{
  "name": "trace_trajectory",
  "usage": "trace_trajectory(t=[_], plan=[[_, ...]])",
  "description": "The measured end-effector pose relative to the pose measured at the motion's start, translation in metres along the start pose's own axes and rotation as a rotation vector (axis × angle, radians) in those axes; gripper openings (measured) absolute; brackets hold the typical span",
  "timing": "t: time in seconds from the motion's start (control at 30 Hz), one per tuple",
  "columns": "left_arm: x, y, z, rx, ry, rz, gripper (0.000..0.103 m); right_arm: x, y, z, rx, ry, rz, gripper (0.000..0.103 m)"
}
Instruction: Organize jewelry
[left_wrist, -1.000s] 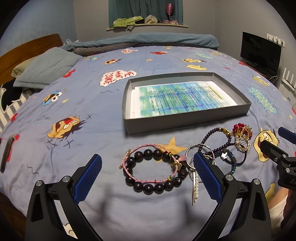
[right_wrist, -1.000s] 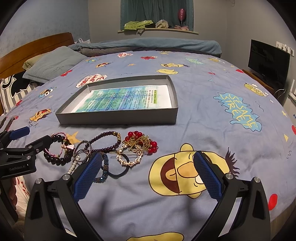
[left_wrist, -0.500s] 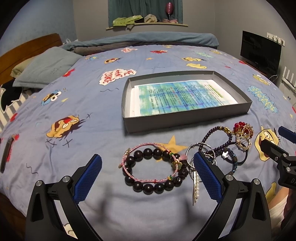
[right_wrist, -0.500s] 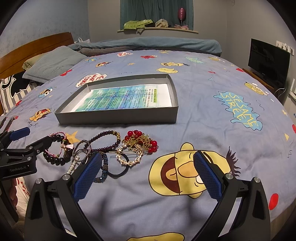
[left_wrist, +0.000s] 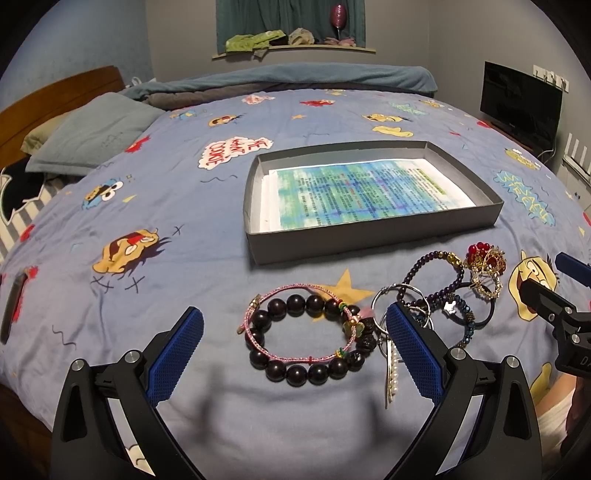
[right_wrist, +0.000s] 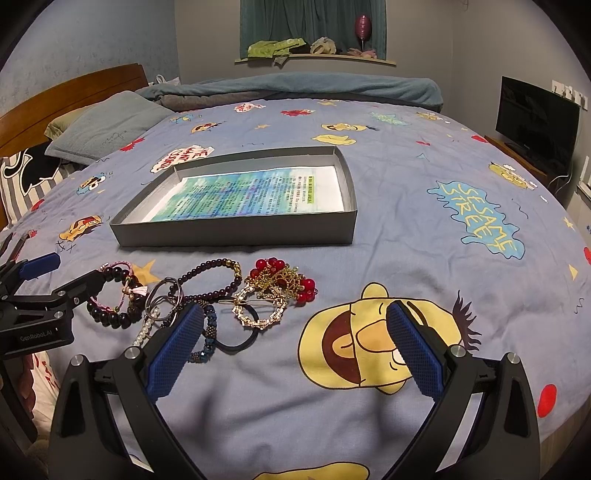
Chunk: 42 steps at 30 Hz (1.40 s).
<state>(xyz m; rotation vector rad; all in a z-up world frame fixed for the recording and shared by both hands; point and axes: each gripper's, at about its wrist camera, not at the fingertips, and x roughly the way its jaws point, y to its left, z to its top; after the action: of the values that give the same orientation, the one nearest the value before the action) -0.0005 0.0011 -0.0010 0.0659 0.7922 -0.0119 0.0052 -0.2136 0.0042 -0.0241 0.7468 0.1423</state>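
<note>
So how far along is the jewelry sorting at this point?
Nothing is done: the grey box holds only a printed sheet. Nothing is in hand: the left gripper is open around the dark bead bracelet, and the right gripper is open and empty. The whole jewelry pile remains on the bedspread.

One grey tray (left_wrist: 373, 236), one dark-bead bracelet (left_wrist: 295, 306), one purple-bead bracelet (right_wrist: 210, 280), two pillows (right_wrist: 107, 129).
</note>
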Motion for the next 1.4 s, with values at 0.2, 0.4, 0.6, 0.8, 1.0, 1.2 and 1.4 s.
trace_trajectory(t=[0.2,0.4,0.6,0.8,1.0,1.2,1.4], plan=[[0.000,0.000,0.000,0.000,0.000,0.001,0.098,0.001,0.001,-0.001,0.001,0.003,0.001,0.098],[0.002,0.000,-0.001,0.001,0.003,0.000,0.098,0.002,0.000,-0.001,0.003,0.007,0.001,0.098],[0.006,0.001,-0.002,0.001,0.014,0.000,0.098,0.006,-0.001,-0.001,0.004,0.015,0.006,0.098],[0.010,0.004,0.000,0.018,0.006,-0.002,0.098,0.013,-0.004,0.002,0.003,0.030,0.040,0.098],[0.015,0.014,0.002,0.023,-0.003,-0.032,0.098,0.018,-0.011,0.007,0.022,0.021,0.086,0.098],[0.027,0.022,0.000,0.025,0.028,-0.046,0.098,0.027,-0.015,0.014,0.027,0.019,0.072,0.070],[0.034,0.029,0.000,0.017,0.045,-0.062,0.098,0.038,-0.015,0.017,0.015,0.048,0.097,0.050]])
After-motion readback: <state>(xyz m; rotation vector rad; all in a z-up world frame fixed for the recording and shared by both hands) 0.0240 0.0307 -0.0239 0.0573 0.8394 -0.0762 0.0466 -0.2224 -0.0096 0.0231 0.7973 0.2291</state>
